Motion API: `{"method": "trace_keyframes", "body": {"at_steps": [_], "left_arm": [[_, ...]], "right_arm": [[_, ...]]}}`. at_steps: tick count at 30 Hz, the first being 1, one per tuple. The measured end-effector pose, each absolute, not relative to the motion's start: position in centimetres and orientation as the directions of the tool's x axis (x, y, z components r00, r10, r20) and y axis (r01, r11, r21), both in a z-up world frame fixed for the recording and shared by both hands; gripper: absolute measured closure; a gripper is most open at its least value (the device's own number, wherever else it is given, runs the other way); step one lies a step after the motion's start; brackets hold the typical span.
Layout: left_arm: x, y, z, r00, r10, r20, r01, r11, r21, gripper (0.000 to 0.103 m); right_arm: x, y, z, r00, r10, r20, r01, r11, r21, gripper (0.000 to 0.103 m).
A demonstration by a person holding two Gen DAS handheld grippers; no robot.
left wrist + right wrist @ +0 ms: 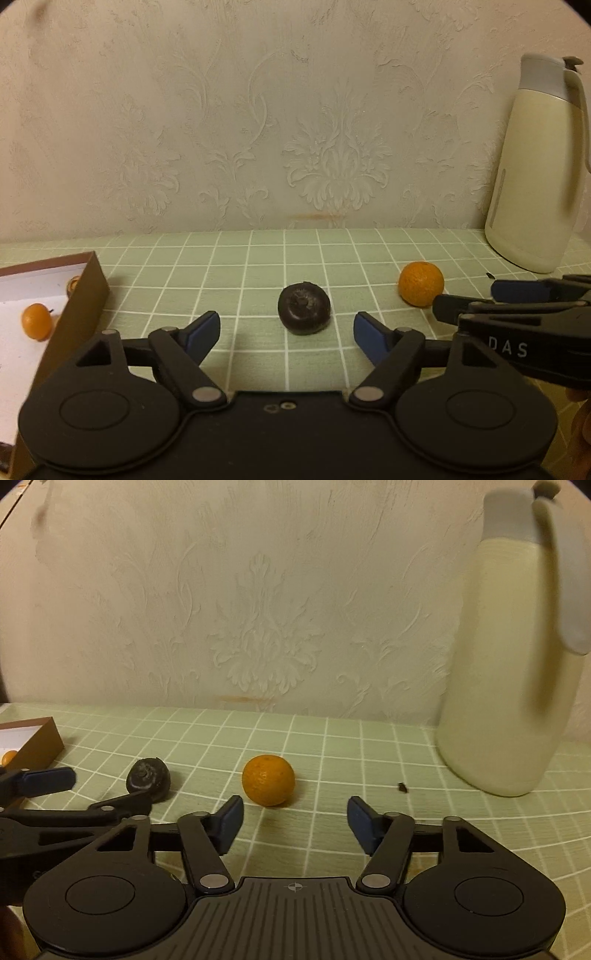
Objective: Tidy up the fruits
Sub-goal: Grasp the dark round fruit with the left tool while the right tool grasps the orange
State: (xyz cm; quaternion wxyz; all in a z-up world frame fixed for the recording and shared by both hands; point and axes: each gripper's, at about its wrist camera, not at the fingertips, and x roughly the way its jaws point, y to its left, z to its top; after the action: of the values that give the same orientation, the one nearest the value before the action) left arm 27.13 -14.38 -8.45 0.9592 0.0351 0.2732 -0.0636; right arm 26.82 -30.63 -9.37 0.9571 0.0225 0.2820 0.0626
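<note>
A dark round fruit lies on the green checked tablecloth, just ahead of my open, empty left gripper; it also shows in the right wrist view. An orange lies ahead of my open, empty right gripper, slightly left of centre; it shows in the left wrist view too. A brown box with a white inside stands at the left and holds a small orange fruit. The right gripper's fingers reach in from the right beside the orange.
A cream thermos jug with a grey lid stands at the back right against the patterned wall; it also shows in the left wrist view. A small dark crumb lies near it. The box shows at the left edge.
</note>
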Motion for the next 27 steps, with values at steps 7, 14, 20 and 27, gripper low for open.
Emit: {"method": "trace_keyframes", "body": {"at_steps": [7, 14, 20, 27], "left_arm": [[28.9, -14.1, -9.1, 0.831, -0.1, -0.548, 0.12, 0.993, 0.001, 0.033], [30.0, -13.7, -9.3, 0.826, -0.115, -0.552, 0.112, 0.993, -0.039, 0.037], [30.8, -13.3, -9.6, 0.813, -0.142, -0.565, 0.116, 0.99, -0.083, 0.046], [31.2, -13.5, -9.7, 0.806, -0.159, -0.57, 0.128, 0.987, -0.095, 0.053]], "right_arm": [[28.3, -30.4, -9.8, 0.821, 0.159, -0.548, -0.124, 0.987, 0.101, 0.046], [29.4, -30.0, -10.1, 0.826, 0.164, -0.539, -0.127, 0.986, 0.106, 0.047], [30.3, -29.8, -10.3, 0.821, 0.185, -0.54, -0.135, 0.982, 0.132, 0.049], [30.8, -29.8, -10.4, 0.815, 0.203, -0.543, -0.141, 0.978, 0.153, 0.054]]}}
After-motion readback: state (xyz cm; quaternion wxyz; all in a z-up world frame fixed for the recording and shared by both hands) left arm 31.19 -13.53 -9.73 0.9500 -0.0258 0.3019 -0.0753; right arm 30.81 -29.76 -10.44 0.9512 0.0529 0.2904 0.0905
